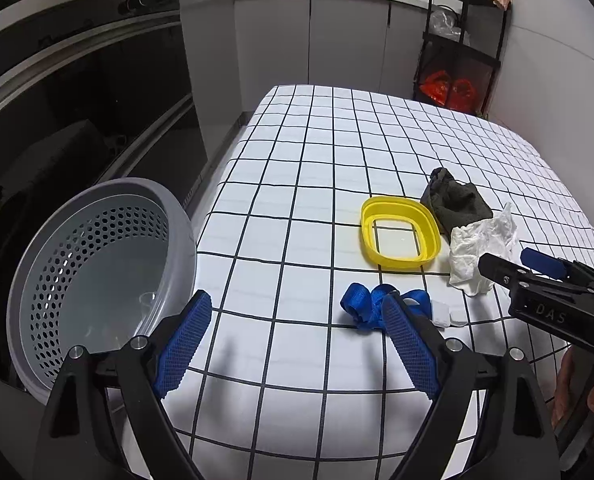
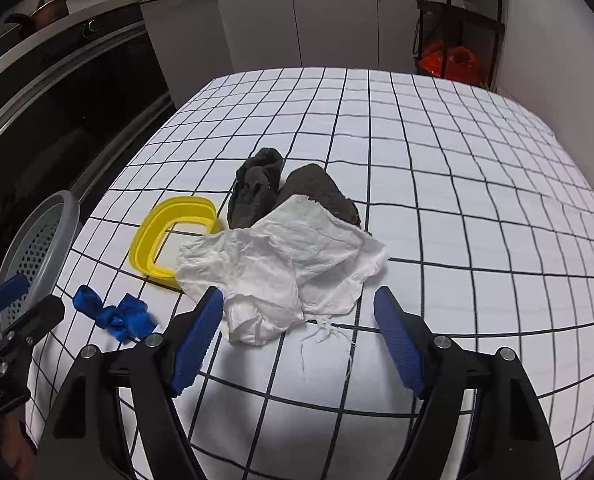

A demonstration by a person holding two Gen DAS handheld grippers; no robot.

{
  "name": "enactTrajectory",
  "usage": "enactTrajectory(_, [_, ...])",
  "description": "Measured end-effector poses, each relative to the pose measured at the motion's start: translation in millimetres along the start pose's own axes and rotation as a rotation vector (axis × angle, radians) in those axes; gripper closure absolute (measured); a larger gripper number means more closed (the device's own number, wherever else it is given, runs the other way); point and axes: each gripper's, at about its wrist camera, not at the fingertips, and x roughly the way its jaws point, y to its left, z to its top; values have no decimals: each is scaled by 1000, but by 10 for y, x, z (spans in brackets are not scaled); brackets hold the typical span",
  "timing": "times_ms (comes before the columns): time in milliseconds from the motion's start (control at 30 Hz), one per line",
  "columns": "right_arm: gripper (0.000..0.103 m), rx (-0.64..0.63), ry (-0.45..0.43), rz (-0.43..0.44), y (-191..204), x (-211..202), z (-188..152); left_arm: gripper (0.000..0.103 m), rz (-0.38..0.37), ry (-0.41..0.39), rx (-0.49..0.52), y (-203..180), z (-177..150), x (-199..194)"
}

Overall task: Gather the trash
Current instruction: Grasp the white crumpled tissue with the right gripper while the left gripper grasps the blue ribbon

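A crumpled white tissue (image 2: 289, 264) lies on the checked tablecloth (image 2: 437, 200). Its near edge sits between the fingertips of my right gripper (image 2: 299, 296), which is open with pads clear of the paper. Behind the tissue is a dark grey cloth (image 2: 265, 192), and left of it a yellow plastic ring (image 2: 141, 248). A knotted blue strap (image 1: 363, 304) lies just ahead of my left gripper (image 1: 297, 304), touching the tip of its right finger. That gripper is open with only tablecloth between its fingers. A grey perforated basket (image 1: 57, 264) is tilted at the table's left edge.
A small white scrap (image 1: 445, 314) lies right of the blue strap. A dark oven front (image 1: 77, 100) runs along the left, close to the table. Grey cabinets (image 1: 317, 40) stand behind, and a black shelf cart (image 1: 465, 40) with orange bags stands at the back right.
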Motion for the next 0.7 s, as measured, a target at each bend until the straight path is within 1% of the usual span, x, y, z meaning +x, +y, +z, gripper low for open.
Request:
enactTrajectory(167, [29, -15, -8, -17, 88, 10, 12, 18, -2, 17, 8, -27, -27, 39])
enactTrajectory(200, [33, -20, -5, -19, 105, 16, 11, 18, -3, 17, 10, -30, -29, 36])
enactTrajectory(233, [37, -26, 1, -20, 122, 28, 7, 18, -4, 16, 10, -33, -32, 39])
enactTrajectory(300, [60, -40, 28, -23, 145, 73, 0, 17, -8, 17, 11, -40, -37, 41])
enactTrajectory(367, [66, -43, 40, -23, 159, 90, -23, 17, -7, 17, 14, -46, -45, 38])
enactTrajectory(467, [82, -44, 35, -16, 161, 40, -48, 17, -13, 12, 17, -62, -49, 19])
enactTrajectory(567, [86, -27, 8, -12, 118, -77, -68, 17, -23, 7, 22, -87, -59, -1])
enactTrajectory(700, [87, 22, -21, -7, -32, -261, -96, 16, -38, 7, 32, -151, -84, -12])
